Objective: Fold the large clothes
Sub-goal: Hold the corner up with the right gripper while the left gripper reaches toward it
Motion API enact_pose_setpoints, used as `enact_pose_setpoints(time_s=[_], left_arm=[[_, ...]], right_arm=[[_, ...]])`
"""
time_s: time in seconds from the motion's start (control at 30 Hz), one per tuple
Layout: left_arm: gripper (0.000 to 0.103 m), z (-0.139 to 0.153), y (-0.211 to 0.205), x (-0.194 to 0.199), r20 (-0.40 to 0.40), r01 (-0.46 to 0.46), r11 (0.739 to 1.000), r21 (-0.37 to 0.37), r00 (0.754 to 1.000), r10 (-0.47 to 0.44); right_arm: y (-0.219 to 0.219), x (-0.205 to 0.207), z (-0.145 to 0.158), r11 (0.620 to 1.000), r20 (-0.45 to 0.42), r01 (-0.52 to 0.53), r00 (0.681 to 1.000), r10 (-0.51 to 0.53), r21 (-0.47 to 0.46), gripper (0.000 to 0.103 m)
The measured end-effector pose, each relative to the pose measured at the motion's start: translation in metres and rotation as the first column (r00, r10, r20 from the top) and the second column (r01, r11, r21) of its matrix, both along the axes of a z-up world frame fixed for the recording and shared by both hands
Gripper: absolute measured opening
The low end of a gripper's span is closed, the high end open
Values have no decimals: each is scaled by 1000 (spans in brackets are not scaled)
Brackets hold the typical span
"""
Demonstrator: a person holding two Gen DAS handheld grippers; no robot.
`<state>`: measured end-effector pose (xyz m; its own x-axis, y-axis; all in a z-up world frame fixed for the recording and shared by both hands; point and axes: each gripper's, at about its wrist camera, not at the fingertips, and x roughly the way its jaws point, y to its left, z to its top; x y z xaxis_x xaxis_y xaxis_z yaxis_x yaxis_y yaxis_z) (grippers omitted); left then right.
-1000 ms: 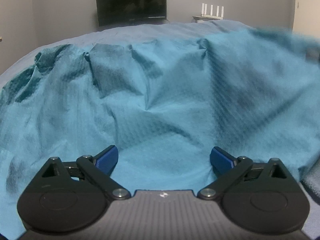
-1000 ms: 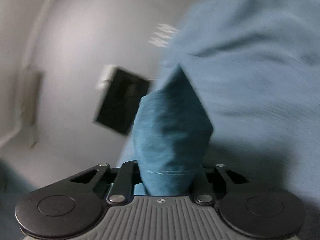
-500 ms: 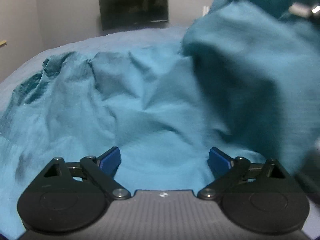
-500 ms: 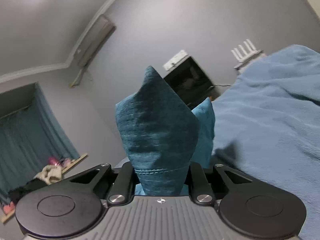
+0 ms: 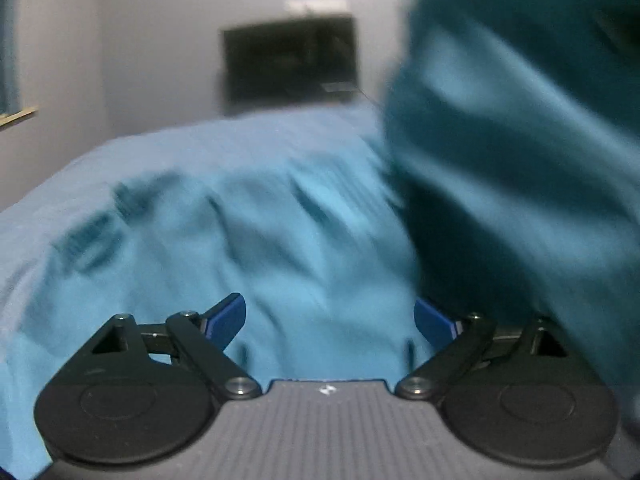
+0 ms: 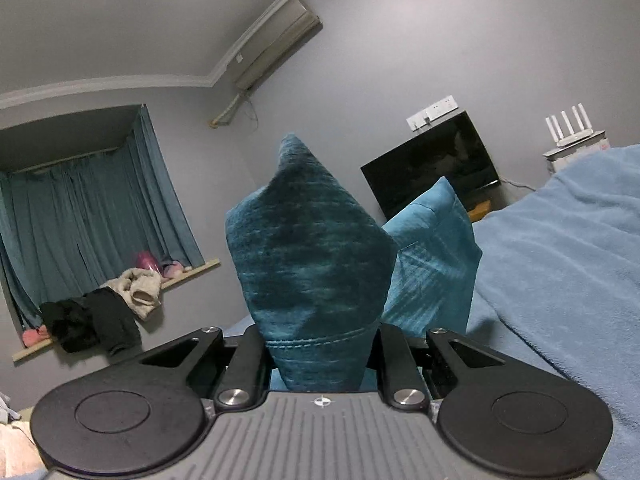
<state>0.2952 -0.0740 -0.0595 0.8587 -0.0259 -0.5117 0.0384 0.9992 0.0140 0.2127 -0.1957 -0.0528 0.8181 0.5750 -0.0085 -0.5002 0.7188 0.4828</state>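
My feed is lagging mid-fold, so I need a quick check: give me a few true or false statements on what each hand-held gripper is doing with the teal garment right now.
1. The right hand-held gripper is clamped on a bunched corner of the teal knitted fabric garment. True.
2. The left hand-held gripper grips the garment. False: its blue pads stand apart, holding nothing.
3. The garment lies flat. False: part is raised at the left view's right side.
4. A black flat-screen television stands beyond the light blue fleece blanket. True.
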Motion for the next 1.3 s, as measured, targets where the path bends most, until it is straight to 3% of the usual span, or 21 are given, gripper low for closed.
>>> enact_pose_setpoints(time_s=[0.13,0.3,0.37,0.43,0.57,0.7,0.77,0.83,0.9,0.97,1.0,1.13,1.23,1.3], left_arm=[[93,7,16,45,32,-93,996,-17,995,94],[94,-28,10,110,-104,-119,992,35,987,122],[95,-41,6,122,-146,-108,992,69,982,117],[95,-41,10,126,-175,-96,994,55,979,104],[95,-15,34,110,-251,-27,997,67,967,43],[95,14,75,38,-277,20,982,190,960,34],[95,21,103,6,-293,2,979,206,954,59],[95,25,135,-27,-273,-92,981,168,952,136],[95,27,169,-37,-270,-200,979,30,942,201],[95,29,194,-38,-268,-239,965,-112,942,202],[95,30,202,-38,-264,-242,960,-138,944,199],[95,39,214,-41,-210,-252,959,-133,952,221],[95,40,225,-46,-200,-254,950,-179,955,217],[89,39,232,-49,-203,-261,943,-207,954,219]], right_arm=[[1,-1,-7,999,-21,-13,1000,14,34,17],[9,9,-11,998,5,-68,998,68,11,17],[11,10,-13,994,24,-105,994,105,-15,17],[16,9,-17,989,38,-144,989,146,-46,17],[28,2,-16,973,71,-189,977,199,-131,17],[33,-12,-13,961,98,-189,972,212,-203,17],[37,-24,-13,954,105,-175,973,205,-243,17],[47,-35,-9,941,115,-148,975,191,-305,17],[63,-42,-7,923,123,-128,975,183,-362,17],[80,-46,-5,903,117,-117,977,180,-413,17],[90,-48,-5,892,118,-112,976,180,-439,17],[131,-55,-13,839,119,-113,971,206,-532,17],[163,-65,-26,774,119,-135,957,263,-619,17],[181,-72,-35,726,107,-151,949,296,-671,17]])
